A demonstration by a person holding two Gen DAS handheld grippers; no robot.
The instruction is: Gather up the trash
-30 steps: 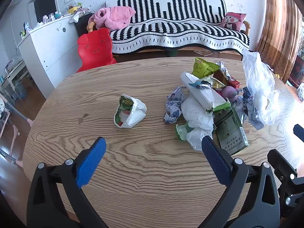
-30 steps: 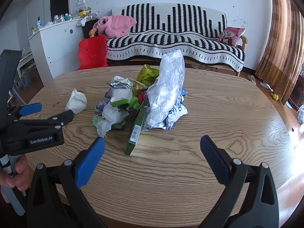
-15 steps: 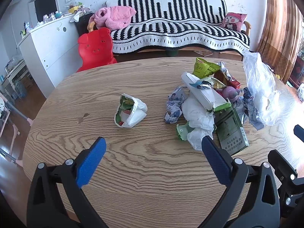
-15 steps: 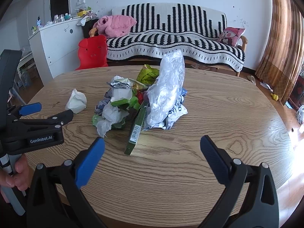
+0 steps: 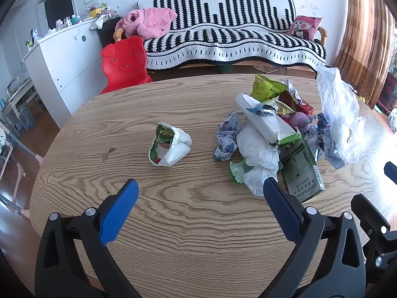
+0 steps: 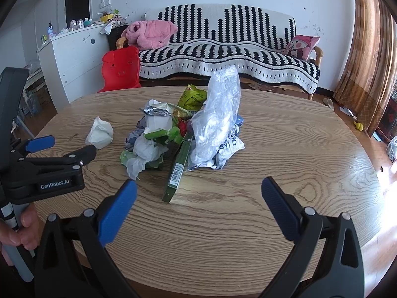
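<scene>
A heap of trash (image 5: 270,134) lies on the round wooden table (image 5: 173,213): crumpled tissues, snack wrappers, a white box and a green carton (image 5: 301,171). A clear plastic bag (image 5: 340,114) stands at the heap's right side, also seen upright in the right wrist view (image 6: 218,116). One crumpled white wrapper (image 5: 170,144) lies apart to the left of the heap (image 6: 158,134). My left gripper (image 5: 198,191) is open above the near table, empty. My right gripper (image 6: 198,188) is open too, short of the green carton (image 6: 178,168), holding nothing.
A hand holds the left gripper's body (image 6: 47,173) at the left of the right wrist view. Behind the table stand a red pig-shaped chair (image 5: 124,62), a striped sofa (image 5: 233,39), a white cabinet (image 5: 64,57) and brown curtains (image 5: 364,29).
</scene>
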